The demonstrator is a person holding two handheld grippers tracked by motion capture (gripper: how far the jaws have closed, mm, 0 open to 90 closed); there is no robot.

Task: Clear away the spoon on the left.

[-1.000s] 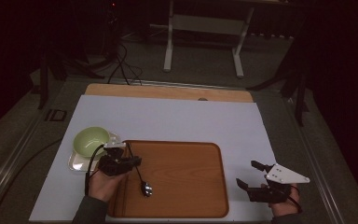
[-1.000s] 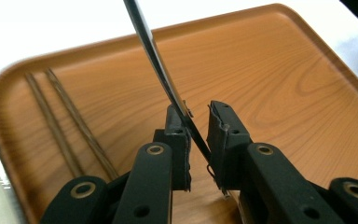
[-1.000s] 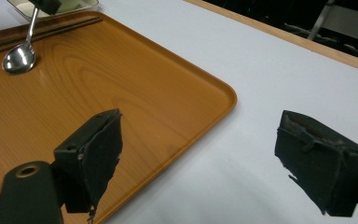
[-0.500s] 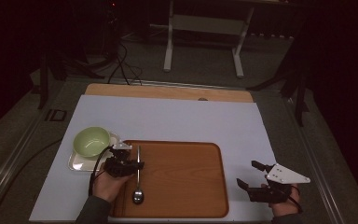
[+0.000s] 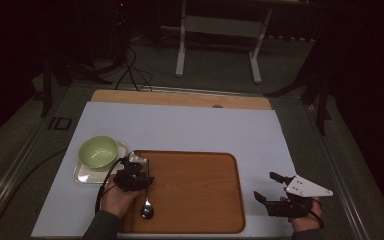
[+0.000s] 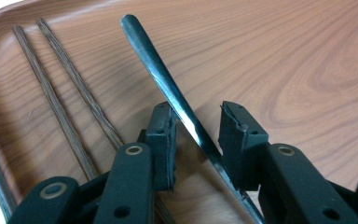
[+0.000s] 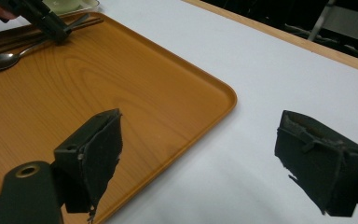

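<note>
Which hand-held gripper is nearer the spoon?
Left. The left hand-held gripper straddles the spoon handle on the tray, jaws just opening; the right hand-held gripper hangs beyond the tray's right edge.

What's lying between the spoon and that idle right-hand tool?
Only bare wooden tray, then white table cover, between spoon and right gripper, in the high view.

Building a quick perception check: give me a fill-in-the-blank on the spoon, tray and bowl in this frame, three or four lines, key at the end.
1. The spoon lies on the wooden ____.
2. Beside the spoon's handle on the tray lie two dark ____.
3. The green bowl sits on a small white ____ to the tray's left.
4. The left gripper has its jaws on either side of the spoon's ____, pads apart from it.

Missing words: tray; chopsticks; dish; handle
</note>
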